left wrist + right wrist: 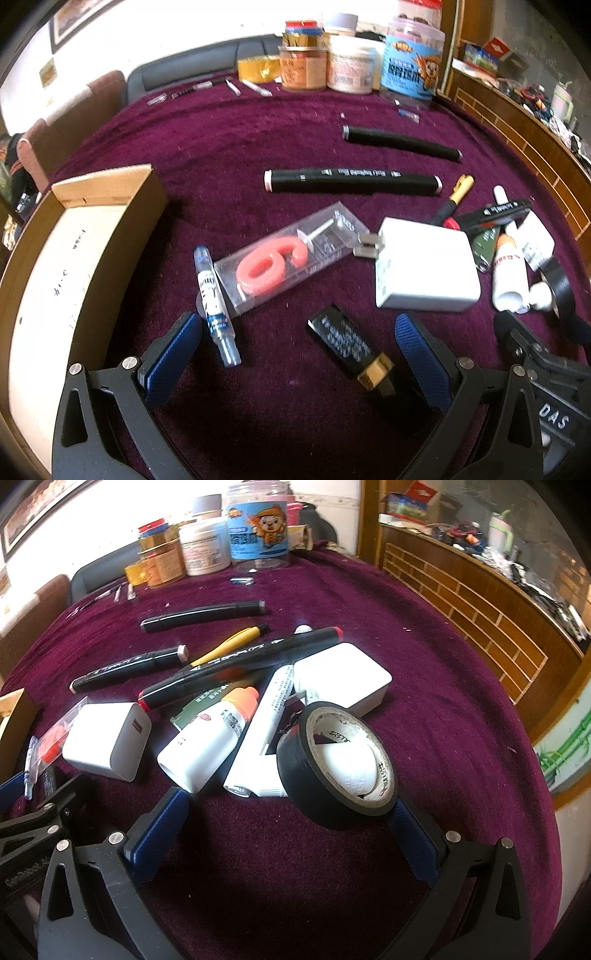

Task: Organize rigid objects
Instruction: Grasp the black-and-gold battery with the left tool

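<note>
- The left gripper (295,354), with blue ribbed pads on black arms, stood with its jaws spread wide and empty at the bottom of the left wrist frame, above the purple velvet tablecloth (229,140).
- Between its fingers lay a small black rectangular block with white print and a tan end (351,349); a blue-and-white plastic pen refill tube (216,306) lay just beside the left finger.
- A clear plastic case holding a pink number-shaped candle (284,258) lay at frame centre, touching the prongs of a white square charger plug (424,269).
- An open shallow wooden box (107,195) sat at the left edge (interior bare of task objects).
- The right gripper (291,834) was likewise open and held nothing.
- A black roll of electrical tape (336,760) stood tilted against the right finger, leaning on a white tube (258,746).
- A white plastic bottle with an orange cap (214,738) lay left of that tube.
- Black marker pens (240,664) lay further up the frame.
</note>
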The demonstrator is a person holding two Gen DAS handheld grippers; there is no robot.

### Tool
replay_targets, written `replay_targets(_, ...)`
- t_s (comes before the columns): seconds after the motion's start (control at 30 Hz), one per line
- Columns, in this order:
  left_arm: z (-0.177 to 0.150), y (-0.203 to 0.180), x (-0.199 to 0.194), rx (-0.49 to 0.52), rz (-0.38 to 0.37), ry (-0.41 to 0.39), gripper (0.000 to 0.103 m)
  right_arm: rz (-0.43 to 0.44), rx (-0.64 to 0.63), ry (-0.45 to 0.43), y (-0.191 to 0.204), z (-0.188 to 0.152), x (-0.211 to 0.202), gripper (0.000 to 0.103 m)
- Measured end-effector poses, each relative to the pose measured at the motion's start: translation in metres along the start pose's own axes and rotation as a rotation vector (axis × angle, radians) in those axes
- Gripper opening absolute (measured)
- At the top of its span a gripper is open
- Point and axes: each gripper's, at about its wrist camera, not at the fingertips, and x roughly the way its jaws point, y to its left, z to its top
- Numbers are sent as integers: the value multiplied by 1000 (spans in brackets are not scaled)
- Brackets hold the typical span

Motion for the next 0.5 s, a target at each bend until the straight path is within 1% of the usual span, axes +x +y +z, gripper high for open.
replay_targets(0.07, -6, 1, -5, 6, -6, 34, 102, 28, 10, 36, -4, 2, -2, 103)
replay_targets(0.13, -16, 0, -11, 14, -7, 48, 102, 19, 4, 70, -3, 0, -3, 103)
replay_targets(0.2, -28, -1, -19, 24, -5, 42, 102, 1, -15, 82, 0, -3, -4, 103)
replay_targets(0.27, -40, -3, -25, 13, 9, 10, 102, 0, -23, 88, 1, -5, -5, 103)
replay_targets(0.37, -44, -5, -28, 10, 24, 5, 102, 5, -21, 101, 0, -7, -6, 103)
replay_targets(0.5, -42, -4, -28, 13, 22, 7, 102, -5, -7, 146, 0, -8, -8, 103)
